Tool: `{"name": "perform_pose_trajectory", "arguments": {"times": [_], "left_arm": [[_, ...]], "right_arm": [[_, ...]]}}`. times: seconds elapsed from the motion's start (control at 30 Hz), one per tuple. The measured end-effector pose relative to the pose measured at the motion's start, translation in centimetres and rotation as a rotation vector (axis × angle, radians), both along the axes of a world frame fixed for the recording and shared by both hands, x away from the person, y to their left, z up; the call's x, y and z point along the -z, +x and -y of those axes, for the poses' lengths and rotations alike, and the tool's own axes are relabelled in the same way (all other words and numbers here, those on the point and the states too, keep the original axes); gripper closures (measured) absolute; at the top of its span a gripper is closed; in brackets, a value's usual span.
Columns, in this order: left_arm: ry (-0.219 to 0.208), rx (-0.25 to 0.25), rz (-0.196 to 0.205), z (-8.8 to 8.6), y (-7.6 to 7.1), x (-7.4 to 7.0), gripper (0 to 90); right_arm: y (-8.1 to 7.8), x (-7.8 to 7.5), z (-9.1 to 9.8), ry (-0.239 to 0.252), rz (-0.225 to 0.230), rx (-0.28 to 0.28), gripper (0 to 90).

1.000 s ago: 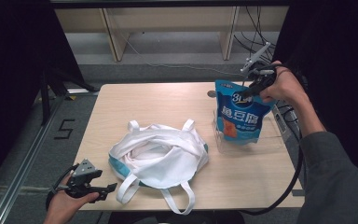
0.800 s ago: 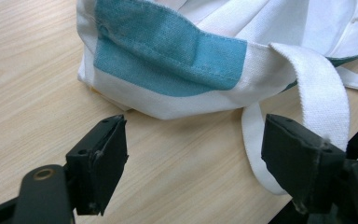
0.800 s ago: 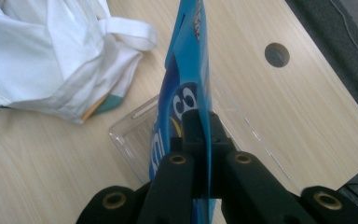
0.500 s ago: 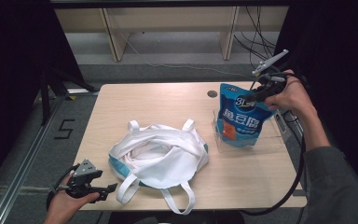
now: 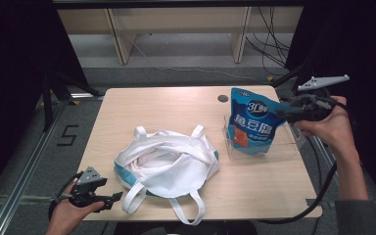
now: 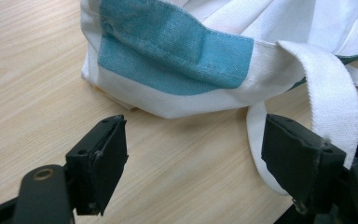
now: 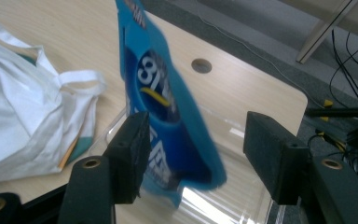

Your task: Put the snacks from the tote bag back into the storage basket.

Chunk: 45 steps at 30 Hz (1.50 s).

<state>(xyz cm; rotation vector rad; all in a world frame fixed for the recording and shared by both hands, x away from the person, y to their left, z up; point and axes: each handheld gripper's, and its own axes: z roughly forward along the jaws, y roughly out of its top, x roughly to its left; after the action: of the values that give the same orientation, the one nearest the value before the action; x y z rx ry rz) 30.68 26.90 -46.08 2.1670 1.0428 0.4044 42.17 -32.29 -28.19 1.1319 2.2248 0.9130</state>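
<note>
A blue snack pouch point(image 5: 252, 125) stands upright in a clear plastic bin point(image 5: 286, 147) at the table's right. My right gripper point(image 5: 280, 111) is level with the pouch's right edge, just off the table's right side. In the right gripper view the blue pouch point(image 7: 168, 116) sits, blurred, between the wide-open jaws of the right gripper point(image 7: 198, 140), unclamped. A white tote bag point(image 5: 169, 161) with teal trim lies crumpled mid-table. My left gripper point(image 5: 113, 197) rests open at the front left edge. The left gripper point(image 6: 193, 149) faces the tote bag's teal panel point(image 6: 177, 56), with a white strap point(image 6: 328, 88) beside its right jaw.
A round cable hole point(image 5: 223, 98) lies in the table top behind the pouch. The tote's straps point(image 5: 191, 210) loop toward the front edge. A black cable point(image 5: 323, 186) trails from the right gripper past the table's right edge. Wooden shelving legs point(image 5: 122, 44) stand beyond the table.
My right gripper has moved right and down from the pouch's top to its right side. The pouch stays standing in the bin. The left gripper and tote have not moved.
</note>
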Motion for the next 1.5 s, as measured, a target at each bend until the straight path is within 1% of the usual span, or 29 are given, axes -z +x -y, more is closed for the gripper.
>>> {"name": "perform_pose_trajectory", "arguments": {"times": [0.07,0.1,0.13,0.23,0.3,0.37,0.4,0.43,0.47,0.53,0.63,0.67,0.73,0.8,0.83,0.87,0.9,0.93,0.97,1.0,1.03,1.07,1.17,1.27,1.3,1.4,1.43,1.47,1.5], "left_arm": [[0.003,0.001,-0.003,0.0,0.0,0.0,22.0],[-0.004,-0.007,-0.025,0.1,-0.2,-0.1,22.0],[0.025,0.007,-0.035,-0.1,-0.2,-0.2,22.0],[0.024,0.014,-0.021,-0.2,-0.2,-0.3,22.0],[0.025,0.010,-0.019,-0.3,-0.3,-0.4,22.0],[0.026,0.012,-0.019,-0.2,-0.3,-0.4,22.0],[0.016,0.004,-0.016,-0.1,-0.4,-0.3,22.0],[0.012,-0.002,-0.025,-0.1,-0.5,-0.3,22.0],[0.028,0.018,-0.014,-0.2,-0.4,-0.4,22.0],[0.026,0.018,-0.015,-0.1,-0.4,-0.4,22.0],[0.014,0.000,-0.006,-0.1,-0.5,-0.3,22.0],[-0.001,0.007,-0.016,-0.1,-0.5,-0.3,22.0],[0.017,0.011,-0.023,-0.2,-0.5,-0.4,22.0],[0.011,0.008,-0.016,-0.1,-0.5,-0.5,22.0],[0.014,0.014,-0.005,-0.2,-0.5,-0.5,22.0],[0.020,0.020,-0.005,-0.2,-0.5,-0.5,22.0],[0.019,0.018,-0.007,-0.2,-0.5,-0.5,22.0],[0.018,0.017,-0.007,-0.2,-0.5,-0.5,22.0],[0.016,0.017,-0.006,-0.2,-0.5,-0.5,22.0],[0.018,0.018,-0.007,-0.2,-0.5,-0.5,22.0],[0.023,0.022,-0.007,-0.2,-0.4,-0.5,22.0],[0.022,0.016,0.005,-0.1,-0.4,-0.4,22.0],[0.022,0.022,-0.008,-0.2,-0.5,-0.5,22.0],[0.020,0.019,-0.007,-0.2,-0.5,-0.4,22.0],[0.019,0.018,-0.007,-0.2,-0.5,-0.4,22.0],[0.023,0.017,0.003,-0.1,-0.5,-0.4,22.0],[0.040,0.022,-0.006,-0.2,-0.4,-0.5,22.0],[0.039,0.025,-0.005,-0.3,-0.4,-0.5,22.0],[0.038,0.018,-0.009,-0.2,-0.5,-0.5,22.0]], "right_arm": [[-0.8,0.8,0.2,0.006,-0.012,0.008,39.5],[-1.1,1.1,0.2,0.010,-0.014,0.015,37.8],[-1.3,1.6,0.3,0.005,-0.014,0.020,36.2],[-2.3,3.1,0.6,0.022,-0.055,0.058,34.8],[-2.7,4.3,1.0,0.023,-0.033,0.053,37.9],[-2.8,4.9,1.2,0.014,-0.043,0.065,38.3],[-3.0,5.0,1.2,0.035,-0.069,0.099,38.0],[-3.0,5.3,1.5,0.019,-0.047,0.094,37.8],[-3.1,5.5,1.5,0.035,-0.063,0.110,37.7],[-3.1,6.1,1.7,0.017,-0.047,0.105,39.2],[-3.2,6.9,1.8,0.015,-0.066,0.110,40.3],[-3.2,7.2,1.9,0.008,-0.063,0.108,41.8],[-3.3,7.7,1.8,0.007,-0.093,0.111,45.0],[-3.3,8.3,1.8,-0.003,-0.082,0.089,58.7],[-3.2,8.6,1.7,-0.006,-0.096,0.076,63.4],[-3.3,8.7,1.6,0.007,-0.127,0.083,70.1],[-3.1,9.0,1.6,0.004,-0.105,0.059,76.6],[-3.0,9.1,1.7,-0.005,-0.106,0.036,83.2],[-3.0,9.2,1.5,0.009,-0.110,0.038,87.5],[-2.8,9.3,1.5,-0.013,-0.092,0.020,89.5],[-2.8,9.4,1.2,-0.010,-0.107,0.027,90.0],[-2.6,9.6,1.1,-0.018,-0.093,0.017,90.0],[-2.0,9.8,0.7,-0.027,-0.095,0.015,90.0],[-1.1,10.3,0.5,-0.028,-0.076,0.026,90.0],[-0.8,10.3,0.5,-0.034,-0.090,0.027,90.0],[0.0,10.6,0.4,-0.038,-0.079,0.031,90.0],[0.1,10.6,0.3,-0.024,-0.099,0.050,90.0],[0.4,10.7,0.5,-0.048,-0.091,0.039,90.0],[0.6,10.8,0.5,-0.047,-0.085,0.044,90.0]]}}
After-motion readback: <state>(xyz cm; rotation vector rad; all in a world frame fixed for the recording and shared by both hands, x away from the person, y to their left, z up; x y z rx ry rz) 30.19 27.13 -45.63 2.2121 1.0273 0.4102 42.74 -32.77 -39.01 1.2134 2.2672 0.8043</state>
